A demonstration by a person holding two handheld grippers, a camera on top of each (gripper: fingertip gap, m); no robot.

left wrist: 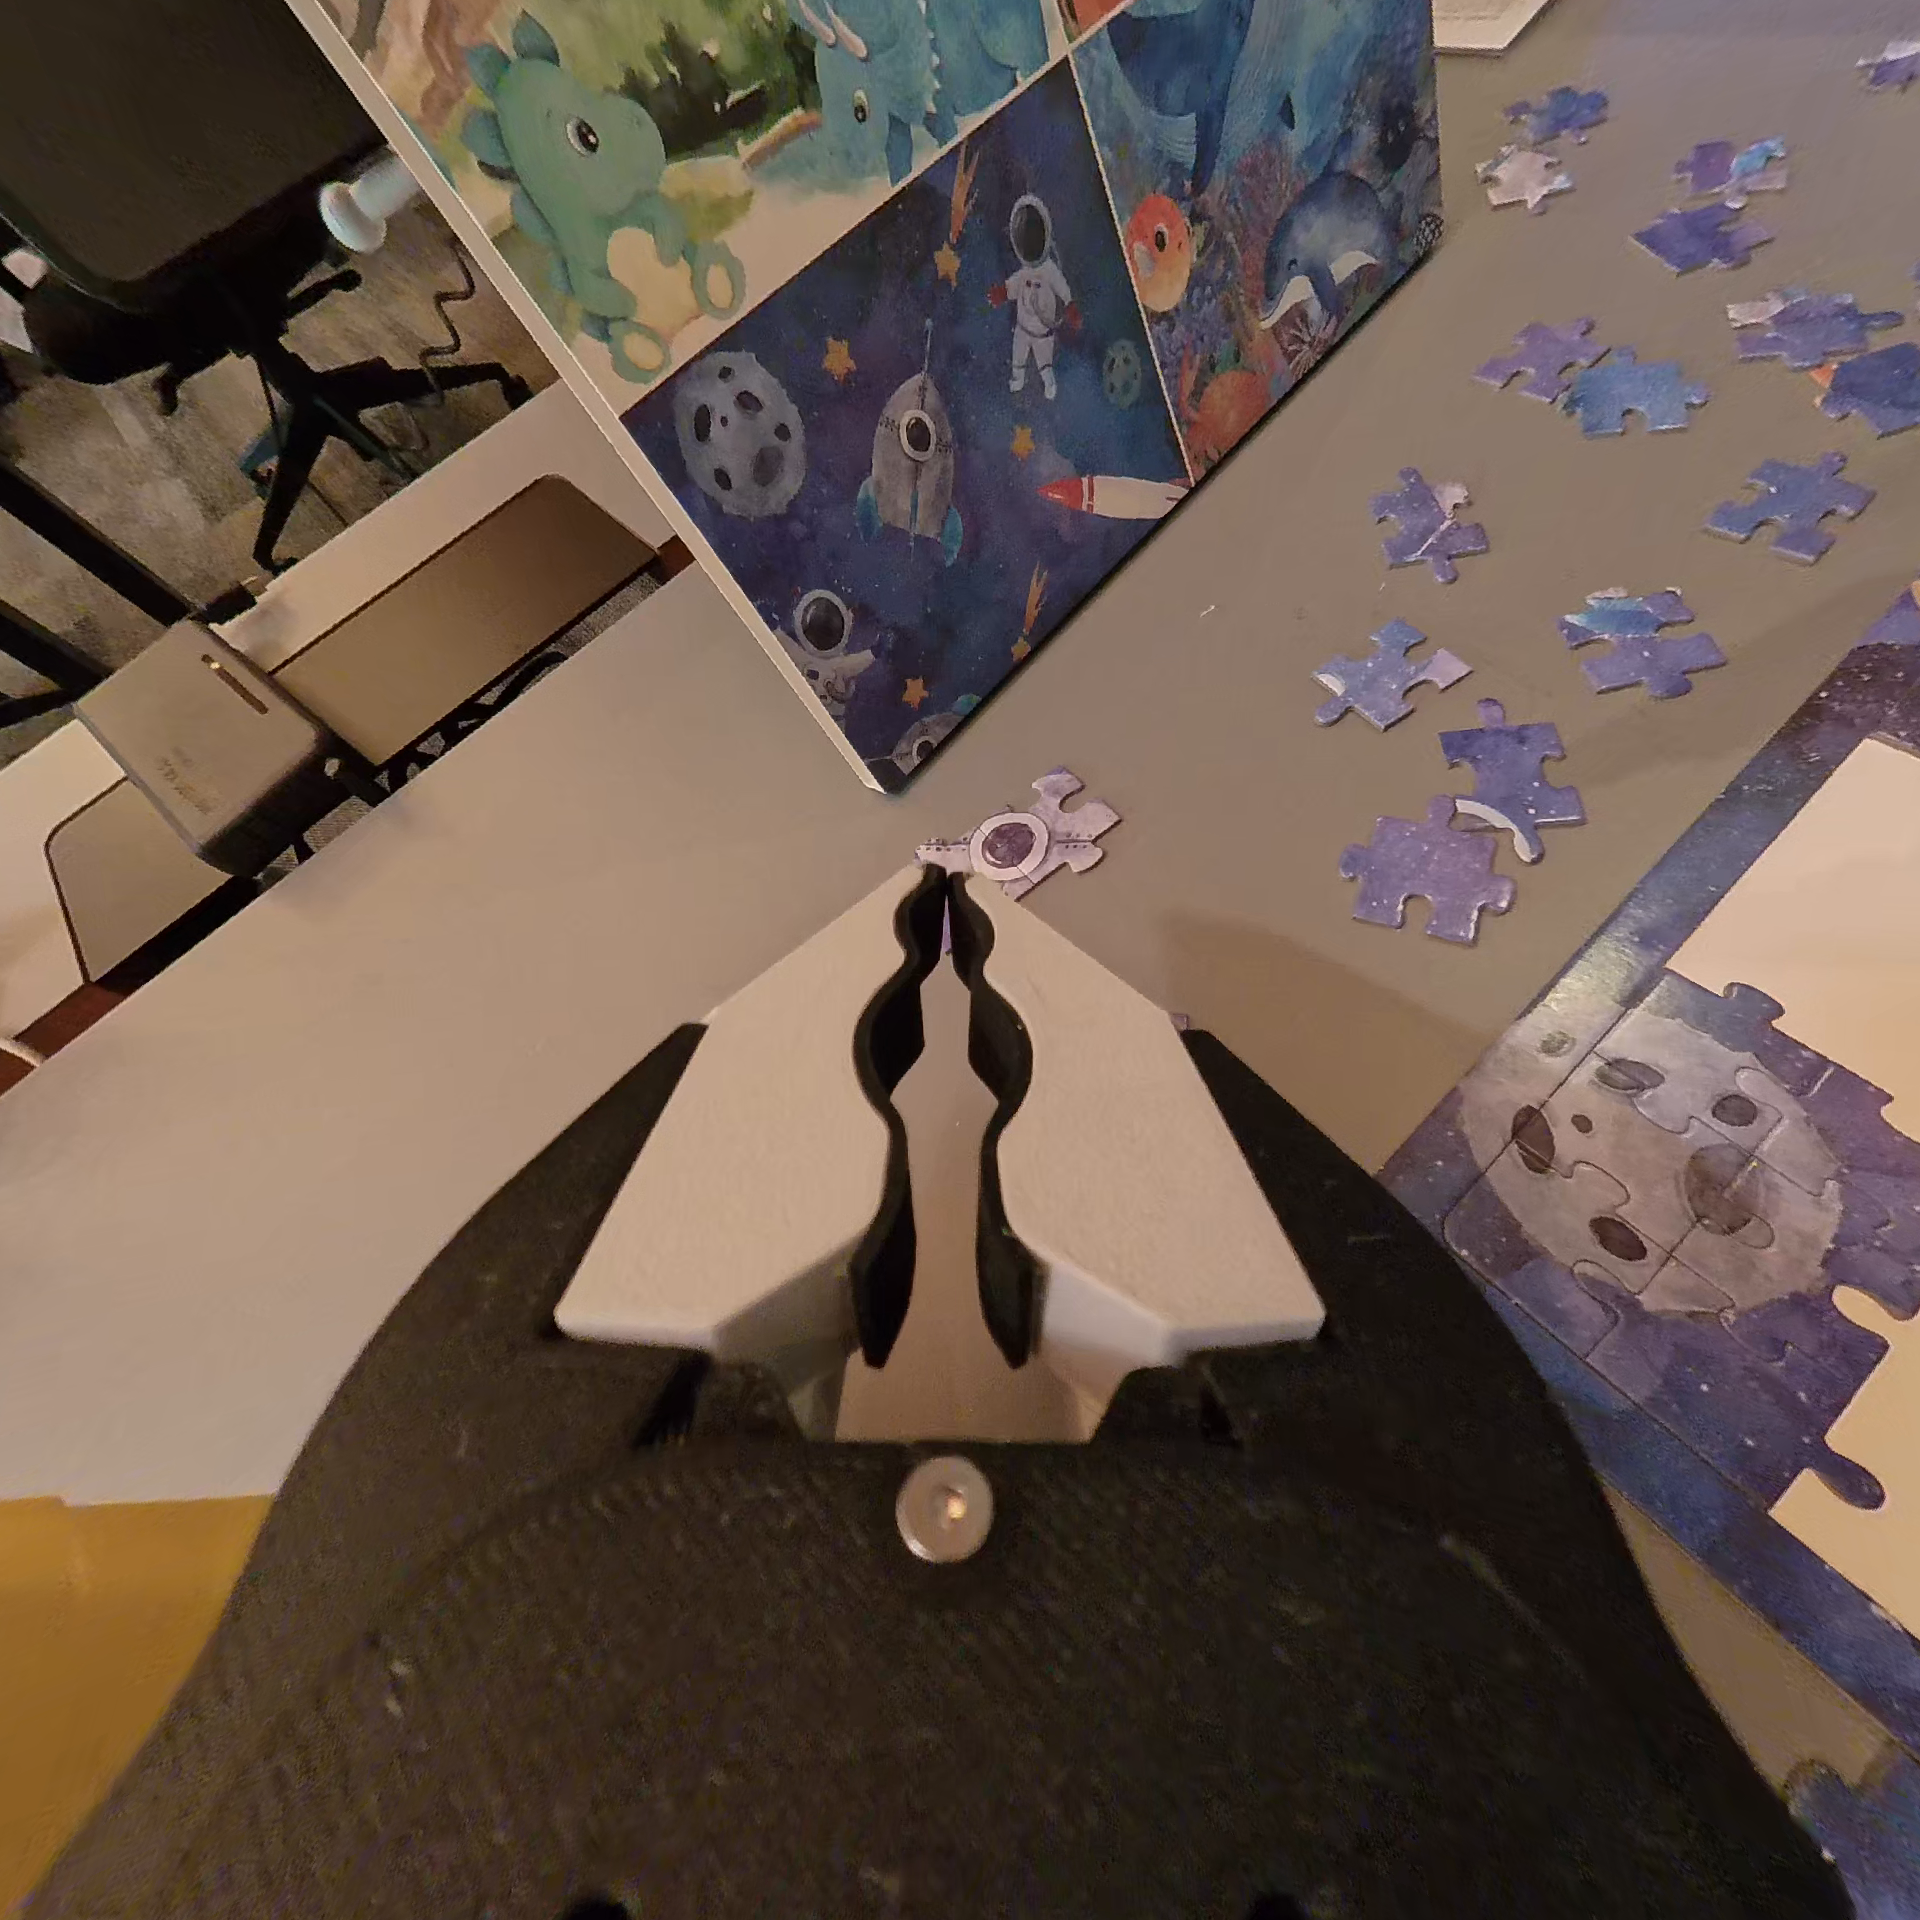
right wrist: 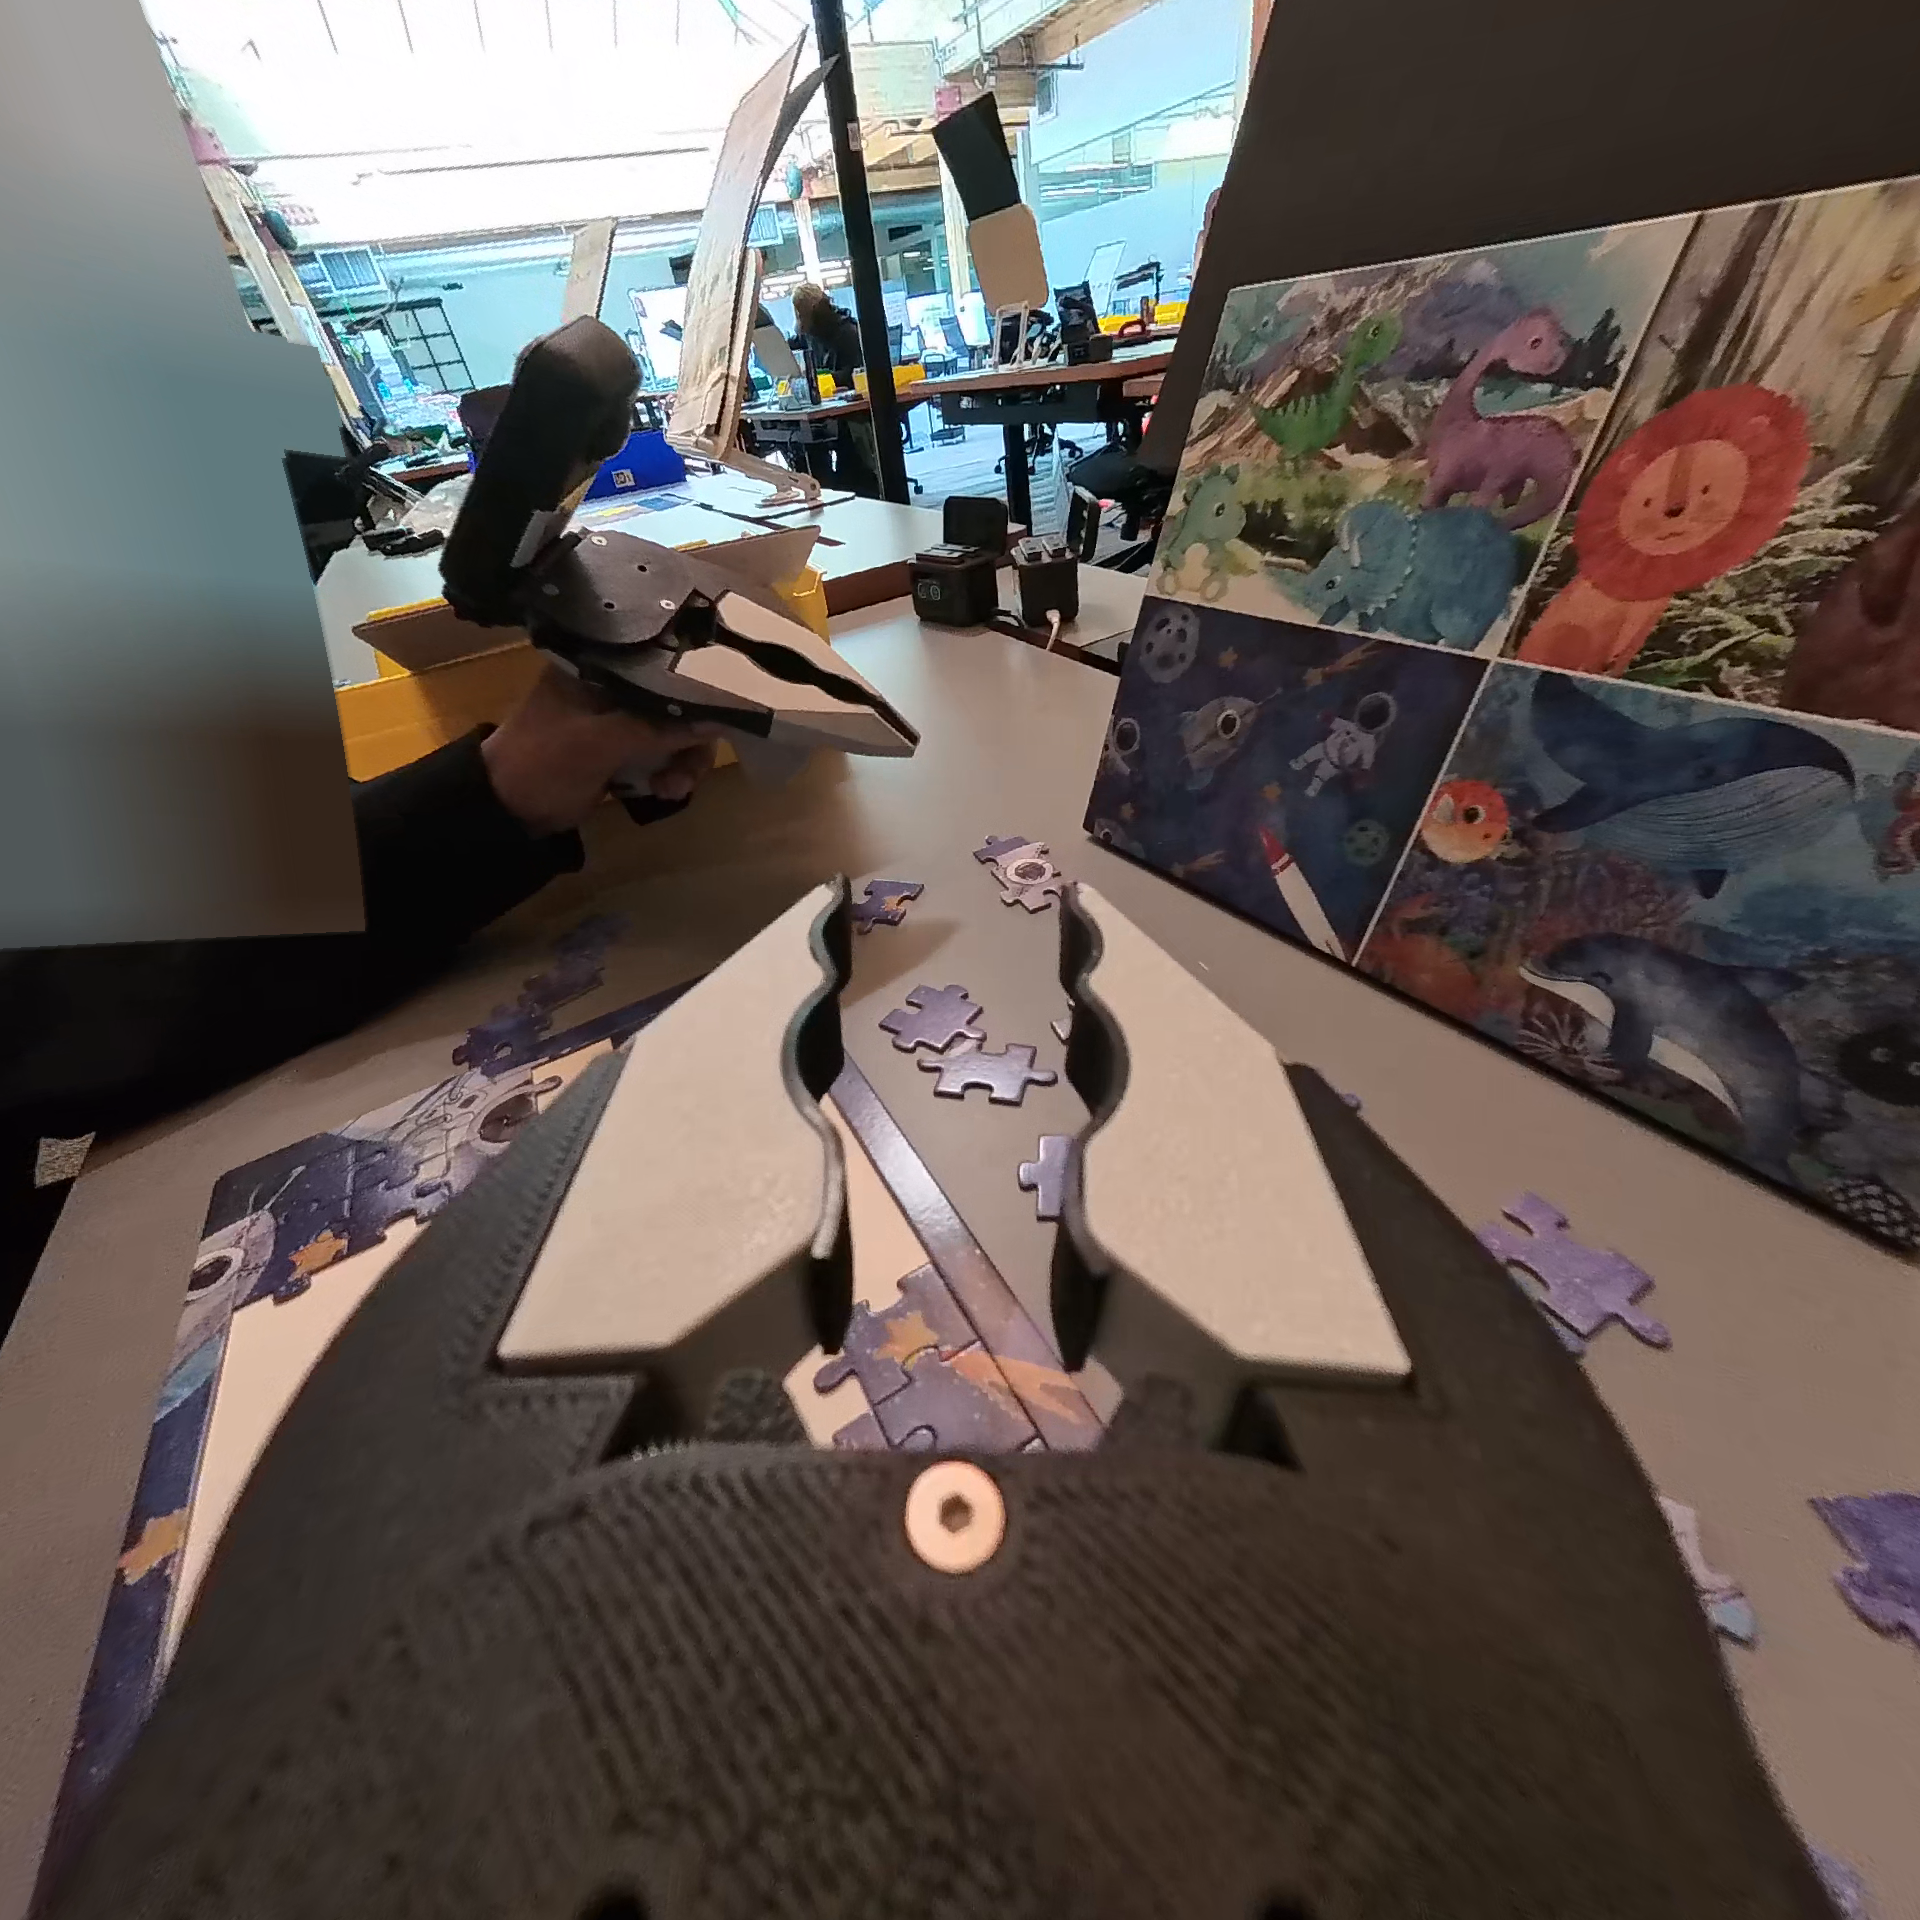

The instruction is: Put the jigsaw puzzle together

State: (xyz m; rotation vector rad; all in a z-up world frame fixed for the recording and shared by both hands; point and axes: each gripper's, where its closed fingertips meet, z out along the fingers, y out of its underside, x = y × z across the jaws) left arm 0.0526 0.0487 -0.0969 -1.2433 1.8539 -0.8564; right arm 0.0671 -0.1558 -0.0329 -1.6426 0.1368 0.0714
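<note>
Above the grey desk (right wrist: 644,862) the left tongs (right wrist: 906,740) are clenched on nothing, held clear of the surface near a pale porthole piece (left wrist: 1023,840). Right tongs (right wrist: 951,914) hang released over two loose blue pieces (right wrist: 971,1044) beside the part-built puzzle board (right wrist: 935,1195). Picture box (right wrist: 1558,665) stands upright at the desk's far side
</note>
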